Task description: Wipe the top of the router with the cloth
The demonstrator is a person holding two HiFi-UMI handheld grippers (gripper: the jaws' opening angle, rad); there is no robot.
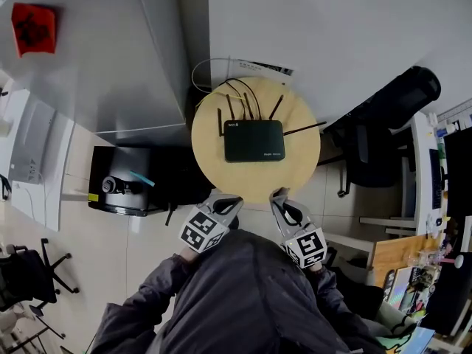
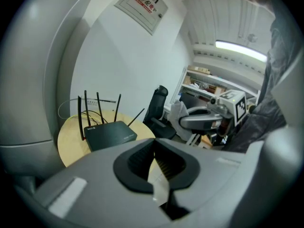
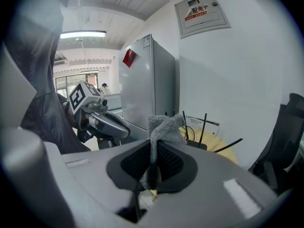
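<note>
A black router [image 1: 254,140] is seen at the middle of a round wooden table [image 1: 210,135], antennas raised. A grey cloth [image 3: 164,126] is pinched between the jaws of the right gripper [image 1: 280,198]. The left gripper [image 1: 223,200] is held beside it at the table's near edge, jaws pressed together on nothing.

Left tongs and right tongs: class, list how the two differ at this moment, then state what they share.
The right tongs clamp a grey cloth that sticks up above the jaws; the left tongs hold nothing. In the head view, the left tongs sit at the near-left edge of the round table, the right tongs at its near-right. Shared: both have their jaws together, and both stop short of the black router.
</note>
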